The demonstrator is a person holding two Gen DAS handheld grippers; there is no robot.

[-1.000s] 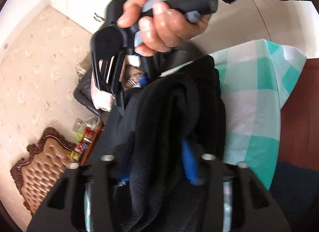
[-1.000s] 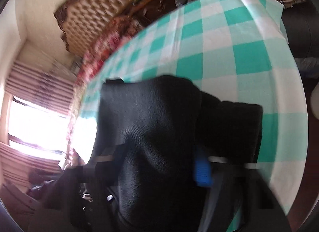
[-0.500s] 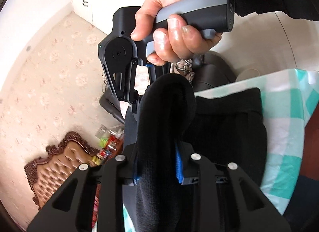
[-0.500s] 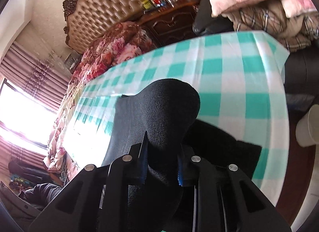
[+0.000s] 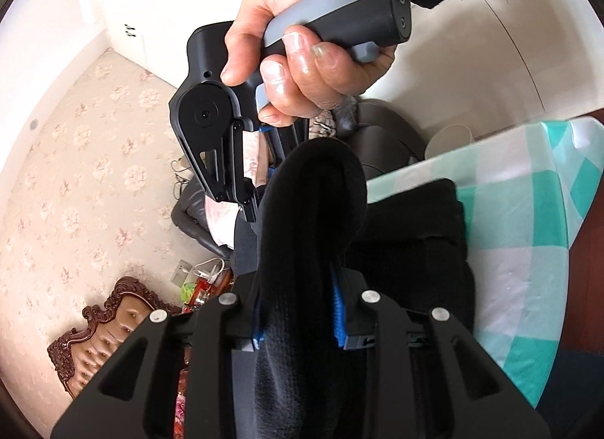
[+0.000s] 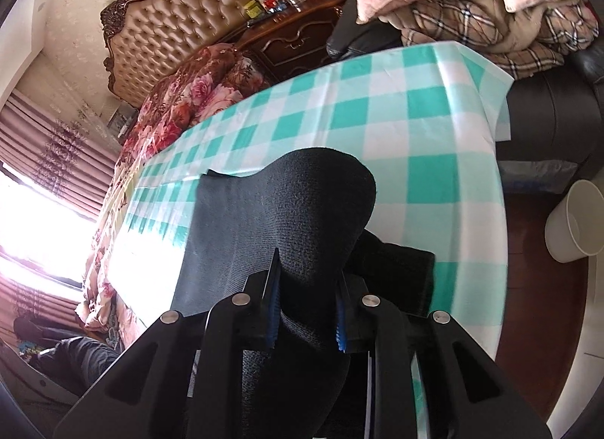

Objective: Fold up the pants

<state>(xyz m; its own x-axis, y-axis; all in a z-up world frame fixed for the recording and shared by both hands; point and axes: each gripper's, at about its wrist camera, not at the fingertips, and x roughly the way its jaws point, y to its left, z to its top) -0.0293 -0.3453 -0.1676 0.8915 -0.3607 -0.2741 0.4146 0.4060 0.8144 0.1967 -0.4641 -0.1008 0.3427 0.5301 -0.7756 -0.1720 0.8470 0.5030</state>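
Note:
The black pants (image 5: pixel 313 220) are lifted off the table with the green-and-white checked cloth (image 5: pixel 528 250). My left gripper (image 5: pixel 298 322) is shut on a bunched fold of the pants. My right gripper (image 6: pixel 305 322) is shut on another bunched fold of the pants (image 6: pixel 317 212); its body also shows in the left wrist view (image 5: pixel 215 148), held by a hand just above the fabric. The rest of the pants lies flat on the cloth (image 6: pixel 226 235), partly hidden behind both grippers.
A bed with a floral cover (image 6: pixel 181 106) and tufted headboard (image 6: pixel 166 34) lies beyond the table. A dark chair piled with blankets (image 6: pixel 490 16) and a white bucket (image 6: pixel 573 227) stand off the table's right edge (image 6: pixel 498 159).
Both grippers have risen and tilted with the pants. More of the table cloth beyond the fabric has come into view, and the right wrist view has gone from blurred to sharp.

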